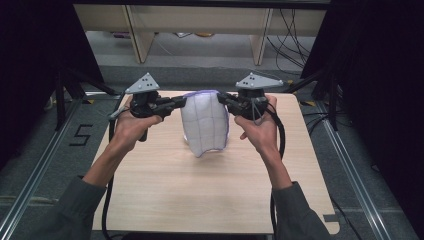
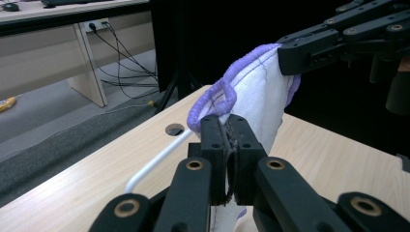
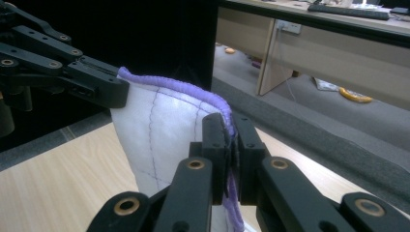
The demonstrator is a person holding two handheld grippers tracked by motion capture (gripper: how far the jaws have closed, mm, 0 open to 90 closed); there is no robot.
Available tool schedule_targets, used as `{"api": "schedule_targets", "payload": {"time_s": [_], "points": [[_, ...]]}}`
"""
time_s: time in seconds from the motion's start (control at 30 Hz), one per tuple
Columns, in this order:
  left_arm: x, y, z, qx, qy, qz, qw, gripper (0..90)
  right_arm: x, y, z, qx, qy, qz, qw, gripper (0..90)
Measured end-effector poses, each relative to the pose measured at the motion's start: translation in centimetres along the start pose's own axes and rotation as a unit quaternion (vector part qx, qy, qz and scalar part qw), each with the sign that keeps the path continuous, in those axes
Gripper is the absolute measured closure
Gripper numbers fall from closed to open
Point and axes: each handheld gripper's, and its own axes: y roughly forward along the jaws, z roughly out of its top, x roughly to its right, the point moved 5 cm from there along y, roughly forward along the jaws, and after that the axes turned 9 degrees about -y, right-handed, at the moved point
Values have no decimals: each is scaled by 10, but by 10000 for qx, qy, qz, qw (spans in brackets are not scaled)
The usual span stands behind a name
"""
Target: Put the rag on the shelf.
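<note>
A white quilted cloth (image 1: 204, 122) with a purple stitched border hangs above the wooden table (image 1: 165, 195), held up by its top corners. My left gripper (image 1: 184, 101) is shut on the cloth's upper left corner, and my right gripper (image 1: 221, 98) is shut on the upper right corner. In the left gripper view my jaws (image 2: 227, 126) pinch the purple edge of the cloth (image 2: 258, 94), with the other gripper (image 2: 309, 50) clamped on the far corner. In the right gripper view my jaws (image 3: 230, 131) pinch the cloth (image 3: 162, 135) at its border. The cloth's lower edge hangs close to the table.
A round hole (image 2: 174, 129) and a white curved line (image 2: 154, 162) mark the table's far corner. Beyond the table stand wooden desk legs (image 1: 140, 40) and loose cables (image 1: 290, 40) on a grey floor. Black curtains flank both sides.
</note>
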Motion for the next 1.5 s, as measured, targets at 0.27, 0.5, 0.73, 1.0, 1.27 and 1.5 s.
{"api": "schedule_targets", "payload": {"time_s": [0.27,0.5,0.73,1.0,1.27,1.5], "points": [[-9,8,16,30,13,184,9998,864,10,8,11,39,8,-70,10000,864],[-15,13,27,33,8,262,9997,864,21,12,19,119,76,-127,9998,863],[-17,17,46,112,81,351,9993,863,31,13,31,202,114,-165,9996,863],[-25,24,62,212,137,423,9988,863,45,20,42,287,123,-280,9991,863],[-39,36,67,134,-60,570,9983,863,55,34,47,110,326,-275,9990,862],[-53,46,70,271,-346,627,9971,863,67,49,51,77,478,-365,9982,861]]}}
